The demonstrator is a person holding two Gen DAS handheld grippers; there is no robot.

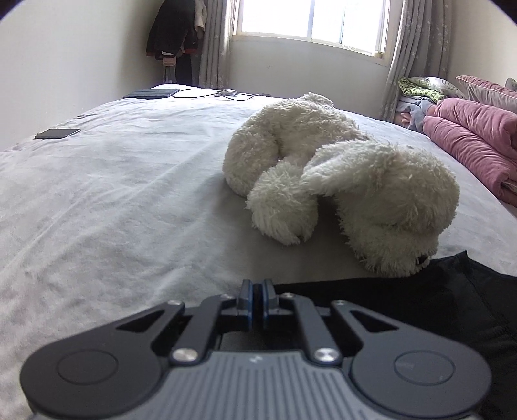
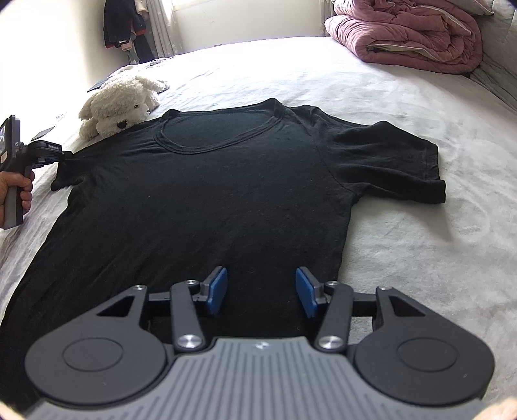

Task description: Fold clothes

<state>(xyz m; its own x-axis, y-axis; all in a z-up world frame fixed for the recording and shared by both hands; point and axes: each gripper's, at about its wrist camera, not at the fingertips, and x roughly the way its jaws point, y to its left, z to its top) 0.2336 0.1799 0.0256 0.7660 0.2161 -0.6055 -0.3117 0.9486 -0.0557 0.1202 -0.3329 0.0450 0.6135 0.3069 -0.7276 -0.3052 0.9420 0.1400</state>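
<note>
Black T-shirt (image 2: 200,194) lies flat, front up, on the white bedsheet (image 2: 404,242), neckline twd the far side, hem nearest the right wrist cam. The sleeve on the right of that view is spread out flat; the other sleeve is pulled to a point at the left gripper (image 2: 64,155), w/ a hand (image 2: 14,194) around its grey handle at the frame's left edge. Left gripper's blue pads are pressed together w/ almost no gap in its own cam, and from the right wrist view its tip meets the sleeve corner, so it's pinching that sleeve; the cloth betw. the pads can't be seen directly. Right gripper (image 2: 261,290) hangs over the shirt's lower part near the hem, jaws spread abt halfway, nothing betw. them, pads not on the fabric as far as I can tell. White plush dog (image 1: 339,181) lies on the sheet just beside the shirt's shoulder on the left-gripper side, snout touching or nearly touching the fabric. Pink quilt (image 2: 407,32) sits folded at the far right of the bed. Dark phone (image 1: 57,133) lies on the sheet well apart from the shirt. Window (image 1: 310,19) w/ curtains behind the bed.
</note>
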